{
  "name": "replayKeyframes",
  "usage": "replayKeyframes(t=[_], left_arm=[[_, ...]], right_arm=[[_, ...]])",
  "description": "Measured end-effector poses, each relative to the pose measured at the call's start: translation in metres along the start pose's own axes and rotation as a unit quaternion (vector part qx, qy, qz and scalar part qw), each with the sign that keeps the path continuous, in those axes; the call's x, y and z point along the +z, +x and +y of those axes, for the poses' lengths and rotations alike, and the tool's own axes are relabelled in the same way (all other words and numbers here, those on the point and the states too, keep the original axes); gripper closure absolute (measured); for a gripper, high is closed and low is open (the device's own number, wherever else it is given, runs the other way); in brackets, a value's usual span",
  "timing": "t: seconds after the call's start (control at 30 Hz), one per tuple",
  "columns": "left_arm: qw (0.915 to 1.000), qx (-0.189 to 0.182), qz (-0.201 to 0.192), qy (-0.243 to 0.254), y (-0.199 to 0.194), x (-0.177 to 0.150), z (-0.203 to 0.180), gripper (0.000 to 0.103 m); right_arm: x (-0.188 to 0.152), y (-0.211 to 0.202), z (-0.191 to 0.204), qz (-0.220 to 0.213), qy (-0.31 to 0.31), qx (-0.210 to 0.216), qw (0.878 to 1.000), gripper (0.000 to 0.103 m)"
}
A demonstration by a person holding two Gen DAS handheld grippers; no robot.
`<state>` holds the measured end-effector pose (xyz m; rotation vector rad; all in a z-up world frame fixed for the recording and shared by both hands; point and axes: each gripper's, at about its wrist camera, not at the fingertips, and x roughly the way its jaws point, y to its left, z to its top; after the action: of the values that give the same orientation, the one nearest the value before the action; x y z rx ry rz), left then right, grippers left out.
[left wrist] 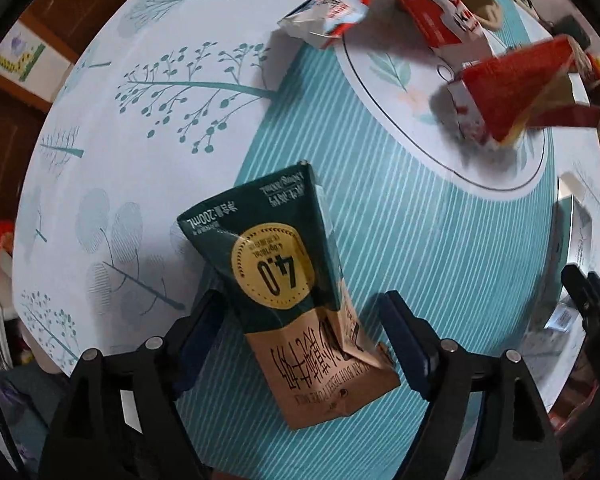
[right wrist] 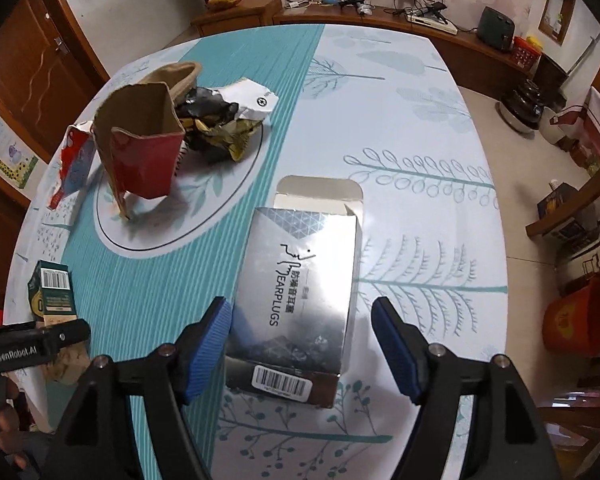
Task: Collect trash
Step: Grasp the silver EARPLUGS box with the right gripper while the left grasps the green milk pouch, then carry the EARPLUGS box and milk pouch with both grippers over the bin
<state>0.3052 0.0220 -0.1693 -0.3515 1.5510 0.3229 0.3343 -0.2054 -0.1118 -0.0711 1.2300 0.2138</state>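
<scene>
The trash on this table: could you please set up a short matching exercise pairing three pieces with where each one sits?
Things:
1. milk carton
2. earplugs box
3. red carton

Places:
a. inside the round outline on the tablecloth
b. between the open left gripper's fingers
c. between the open right gripper's fingers

Pairs: 1-b, 2-c, 3-a

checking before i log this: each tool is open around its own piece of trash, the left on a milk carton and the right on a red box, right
Not quite. The right tool is open around a silver earplugs box, not a red one, as the right wrist view shows. The left tool is open around the milk carton.
</scene>
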Motion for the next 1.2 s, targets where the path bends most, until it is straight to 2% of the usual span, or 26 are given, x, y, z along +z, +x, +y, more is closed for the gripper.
replayKeyframes(t=[0.17, 0.3, 0.4, 0.43, 0.47, 0.5, 0.53, 0.57, 0.67, 0.93, 1.2], left_arm=[[1.0000, 0.000, 0.003, -0.009, 0.004, -0.007, -0.003, 0.022], [0.9999, -0.002, -0.001, -0.010, 0.003, -0.012, 0.000, 0.025], [0.9999, 0.000, -0.011, -0.012, 0.000, -0.018, 0.010, 0.040], [0.9998, -0.001, -0.016, -0.011, -0.002, -0.019, 0.012, 0.052], [0.9998, -0.004, -0.018, -0.008, -0.004, -0.020, 0.013, 0.051], [0.9998, -0.010, -0.015, -0.007, -0.004, -0.021, 0.014, 0.052], [0.9998, -0.013, -0.017, -0.006, -0.006, -0.022, 0.015, 0.055], [0.9997, -0.011, -0.019, -0.007, -0.007, -0.021, 0.017, 0.061], [0.9995, -0.022, -0.021, -0.002, -0.013, -0.028, 0.023, 0.061], [0.9960, -0.030, -0.070, 0.046, -0.054, -0.054, 0.035, 0.061], [0.9843, -0.056, -0.121, 0.115, -0.110, -0.084, 0.081, 0.061]], right_arm=[[0.000, 0.008, -0.002, 0.017, 0.018, 0.003, 1.000, 0.028], [0.004, 0.015, 0.001, 0.022, 0.024, -0.003, 0.999, 0.023], [0.005, 0.017, 0.005, 0.025, 0.023, -0.014, 0.999, 0.023], [0.005, 0.017, 0.006, 0.026, 0.022, -0.019, 0.999, 0.027], [0.004, 0.017, 0.007, 0.027, 0.017, -0.028, 0.999, 0.030], [0.003, 0.016, 0.010, 0.027, 0.010, -0.043, 0.999, 0.040], [0.002, 0.015, 0.011, 0.025, 0.004, -0.045, 0.999, 0.042], [0.001, 0.014, 0.011, 0.025, 0.006, -0.033, 0.999, 0.042], [-0.008, 0.009, 0.006, 0.023, 0.017, -0.002, 1.000, 0.043], [-0.038, -0.031, 0.025, -0.003, 0.042, 0.065, 0.997, 0.043], [-0.074, -0.086, 0.058, -0.036, 0.080, 0.107, 0.990, 0.043]])
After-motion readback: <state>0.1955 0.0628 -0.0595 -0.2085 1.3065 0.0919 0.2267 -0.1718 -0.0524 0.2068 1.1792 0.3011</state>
